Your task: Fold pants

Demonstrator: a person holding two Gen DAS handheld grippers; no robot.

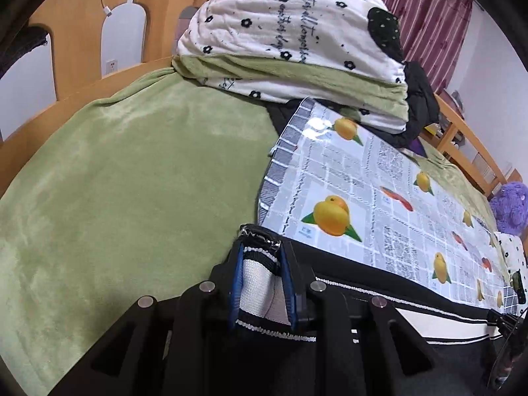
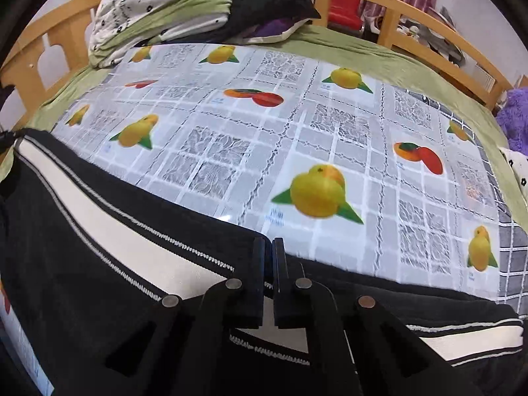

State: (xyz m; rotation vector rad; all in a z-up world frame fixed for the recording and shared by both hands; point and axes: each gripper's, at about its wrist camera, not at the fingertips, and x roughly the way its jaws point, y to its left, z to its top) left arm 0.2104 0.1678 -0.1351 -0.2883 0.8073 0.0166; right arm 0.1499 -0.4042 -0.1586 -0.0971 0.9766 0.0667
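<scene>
Both grippers clamp the black pants (image 2: pixel 99 237) along their white-striped edge over the fruit-print mat (image 2: pixel 297 125), left gripper (image 1: pixel 262 283) clenched on bunched fabric, right gripper (image 2: pixel 271 280) pinched onto it, probably to carry it over for a fold.

We saw the left gripper (image 1: pixel 262 257) clamped on a bunched end of the black pants (image 1: pixel 379 293), its blue-edged fingers (image 1: pixel 235 283) pressing a white-and-black striped fold between them. The pants ran rightward along the near edge of a fruit-printed plastic sheet (image 1: pixel 379 181). Left of the sheet lay a green blanket (image 1: pixel 115 181). Behind, a folded white quilt with black flowers (image 1: pixel 280 33) sat against the wooden headboard (image 1: pixel 76 33).
</scene>
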